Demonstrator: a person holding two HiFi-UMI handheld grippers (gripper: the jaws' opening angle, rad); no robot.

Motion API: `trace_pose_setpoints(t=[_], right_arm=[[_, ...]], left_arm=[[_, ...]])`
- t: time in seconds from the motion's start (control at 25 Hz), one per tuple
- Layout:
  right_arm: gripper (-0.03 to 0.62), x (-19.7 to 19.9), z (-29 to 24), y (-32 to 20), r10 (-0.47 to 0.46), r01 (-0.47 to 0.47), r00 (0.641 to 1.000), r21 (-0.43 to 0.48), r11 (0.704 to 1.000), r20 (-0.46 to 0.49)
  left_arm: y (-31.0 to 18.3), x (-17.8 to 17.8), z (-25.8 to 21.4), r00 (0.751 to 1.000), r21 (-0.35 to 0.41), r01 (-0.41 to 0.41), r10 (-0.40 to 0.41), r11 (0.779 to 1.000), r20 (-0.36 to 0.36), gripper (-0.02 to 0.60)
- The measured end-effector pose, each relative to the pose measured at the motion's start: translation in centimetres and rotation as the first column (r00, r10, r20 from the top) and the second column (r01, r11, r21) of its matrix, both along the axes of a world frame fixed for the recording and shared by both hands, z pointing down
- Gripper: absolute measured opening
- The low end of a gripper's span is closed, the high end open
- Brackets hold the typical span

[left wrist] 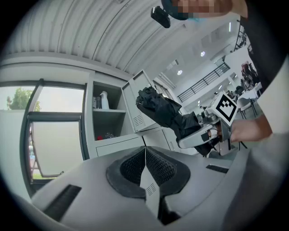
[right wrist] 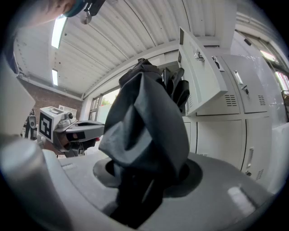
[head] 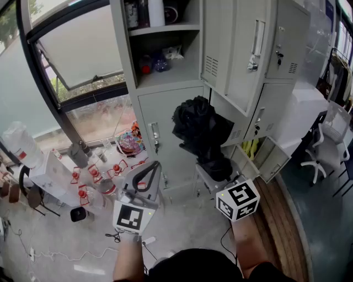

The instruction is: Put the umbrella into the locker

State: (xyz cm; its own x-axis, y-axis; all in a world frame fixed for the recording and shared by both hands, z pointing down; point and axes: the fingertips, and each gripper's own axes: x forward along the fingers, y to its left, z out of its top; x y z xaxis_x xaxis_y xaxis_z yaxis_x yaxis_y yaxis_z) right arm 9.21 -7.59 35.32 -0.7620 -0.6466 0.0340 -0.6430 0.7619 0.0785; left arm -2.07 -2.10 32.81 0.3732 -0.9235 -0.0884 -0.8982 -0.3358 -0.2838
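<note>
Though not yet inside the locker (head: 168,118), held up right in front of it: a black folded umbrella (head: 201,132). Looks like the carrying step, with the putting-in not done yet. Gripped near its bottom end by the right gripper (head: 216,175), jaws partway apart and squeezing the cloth. Lower down in front of the locker, the left gripper (left wrist: 145,169), jaws pressed together with nothing in them.

Top part of the locker already open, door (head: 242,49) swung out to the right. Inside, a shelf (head: 165,27) with bottles (head: 156,12) on it and some small things (head: 160,61) underneath.

Next, probably: lift higher, push forward into the open part under the shelf, stay clear of the door edge, then let go. Might need tipping to fit, being soft and bulky.

Below the locker, a pale floor (head: 187,226). Left of the locker, a big window (head: 83,49), tipped open. Right of the locker, a white chair (head: 325,148). Near the foot of the locker, on the left, little red-topped things (head: 83,193), too small to name.
</note>
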Motion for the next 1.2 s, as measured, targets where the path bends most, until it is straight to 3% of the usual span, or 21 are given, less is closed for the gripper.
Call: trace_pose_setpoints(t=[0.12,0.32,1.0,1.2], right_arm=[[0.199,0.0,0.0,-0.2,-0.010,0.010,1.000,0.003,1.000,0.006],[0.199,0.2,0.2,-0.5,-0.035,0.035,0.999,0.014,0.999,-0.008],[0.204,4.0,2.5,-2.7,-0.131,0.131,0.991,-0.037,0.991,0.012],[0.202,3.6,3.7,-3.9,-0.135,0.136,0.991,-0.067,0.989,0.008]], left_arm=[[-0.2,0.2,-0.3,0.999,-0.003,-0.030,0.030,1.000,-0.042,0.014],[-0.4,1.2,-0.8,0.999,0.002,-0.028,0.028,1.000,-0.036,0.014],[-1.8,5.0,1.8,0.997,-0.050,0.077,-0.078,0.996,-0.015,0.014],[-2.8,4.3,3.2,0.995,-0.084,0.091,-0.093,0.992,-0.020,0.014]])
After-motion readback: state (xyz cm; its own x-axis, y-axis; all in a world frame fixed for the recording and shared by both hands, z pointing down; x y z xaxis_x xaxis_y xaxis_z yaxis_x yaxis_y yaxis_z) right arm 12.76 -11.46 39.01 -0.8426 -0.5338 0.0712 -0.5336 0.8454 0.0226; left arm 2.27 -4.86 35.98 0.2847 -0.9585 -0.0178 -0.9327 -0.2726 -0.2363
